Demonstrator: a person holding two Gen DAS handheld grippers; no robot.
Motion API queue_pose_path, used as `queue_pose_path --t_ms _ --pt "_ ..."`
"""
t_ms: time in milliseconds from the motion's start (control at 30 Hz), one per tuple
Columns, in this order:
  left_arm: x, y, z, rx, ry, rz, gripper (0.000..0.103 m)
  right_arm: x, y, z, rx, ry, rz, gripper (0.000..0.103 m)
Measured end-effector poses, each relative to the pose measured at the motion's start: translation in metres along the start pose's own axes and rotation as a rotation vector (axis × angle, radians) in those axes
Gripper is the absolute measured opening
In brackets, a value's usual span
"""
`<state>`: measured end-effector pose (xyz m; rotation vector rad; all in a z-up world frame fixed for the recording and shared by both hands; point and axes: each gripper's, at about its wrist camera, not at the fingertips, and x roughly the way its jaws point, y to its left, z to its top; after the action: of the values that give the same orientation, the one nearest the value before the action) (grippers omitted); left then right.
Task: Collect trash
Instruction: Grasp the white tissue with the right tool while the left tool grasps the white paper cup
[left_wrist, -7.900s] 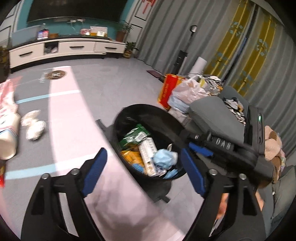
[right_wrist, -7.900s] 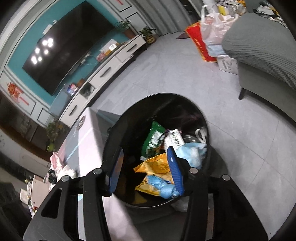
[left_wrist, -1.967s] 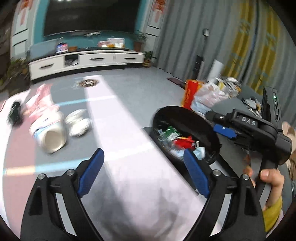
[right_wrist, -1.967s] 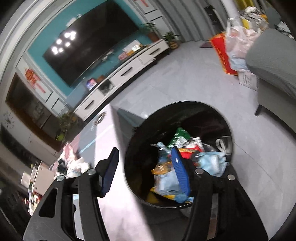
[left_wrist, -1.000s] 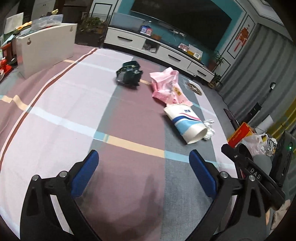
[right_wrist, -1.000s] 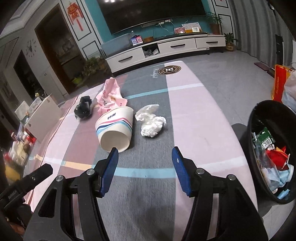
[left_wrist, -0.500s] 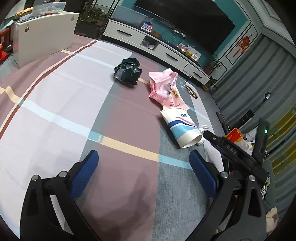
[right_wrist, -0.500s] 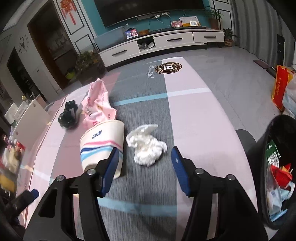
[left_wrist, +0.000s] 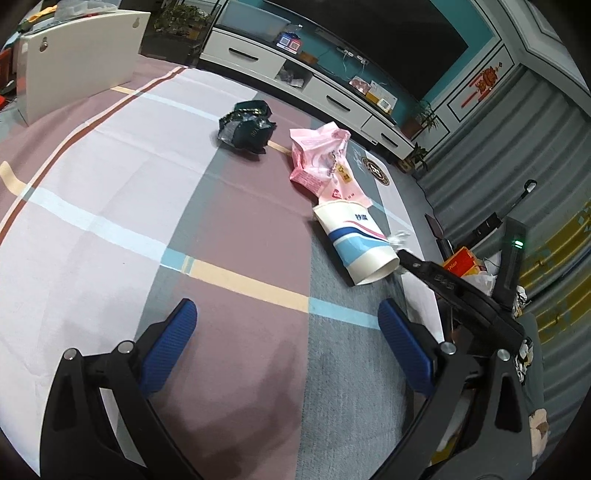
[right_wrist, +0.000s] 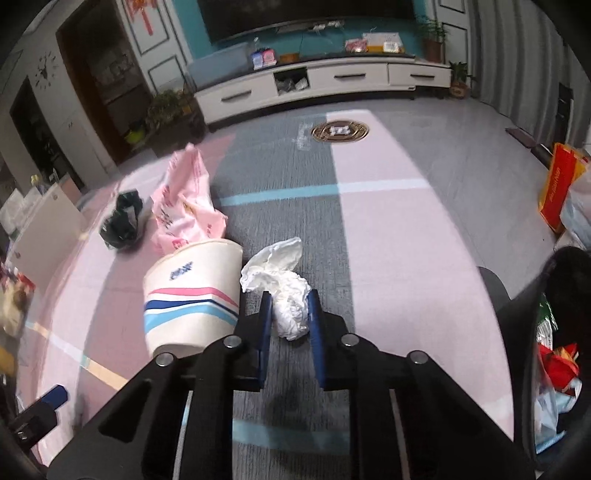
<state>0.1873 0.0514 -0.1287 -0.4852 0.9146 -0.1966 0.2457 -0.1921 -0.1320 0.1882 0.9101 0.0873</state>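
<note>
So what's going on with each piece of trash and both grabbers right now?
Right gripper: jaws closing, white tissue between them.
White tissue: crumpled, on the cloth.
Left gripper: open, empty, above the cloth.
Paper cup: lying on its side, beside the tissue.
Pink bag: crumpled, lying behind the cup.
Dark green wrapper: scrunched up, lying apart from the rest.
Black bin: open, holding trash.

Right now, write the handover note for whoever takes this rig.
Right gripper: jaws closing around the crumpled white tissue on the striped tablecloth; not lifted yet.
Left gripper: open, empty, above the cloth.
Still on the cloth: tipped paper cup, pink snack bag, dark green wrapper.
Black bin at the table's right edge already holds wrappers.
Left: bin the tissue, then the other three.
</note>
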Motion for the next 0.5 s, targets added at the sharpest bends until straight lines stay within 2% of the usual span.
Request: queue_pose_path --t_ms 200,300,433,500 --pt "0.008 -0.009 -0.004 0.035 0.013 0.007 0.098 -0.058 -0.021 -0.025 0.074 -0.063 0.044 0.020" --pt "0.012 -0.018 -0.009 0.063 0.021 0.007 0.098 -0.080 -0.032 -0.043 0.123 -0.064 0.100 0.020" --pt "0.015 -0.032 -0.015 0.088 0.035 -0.026 0.098 -0.095 -0.042 -0.061 0.147 -0.077 0.137 0.020" --pt "0.015 -0.043 -0.015 0.114 0.012 -0.018 0.098 -0.097 -0.049 -0.063 0.158 -0.086 0.137 0.020"
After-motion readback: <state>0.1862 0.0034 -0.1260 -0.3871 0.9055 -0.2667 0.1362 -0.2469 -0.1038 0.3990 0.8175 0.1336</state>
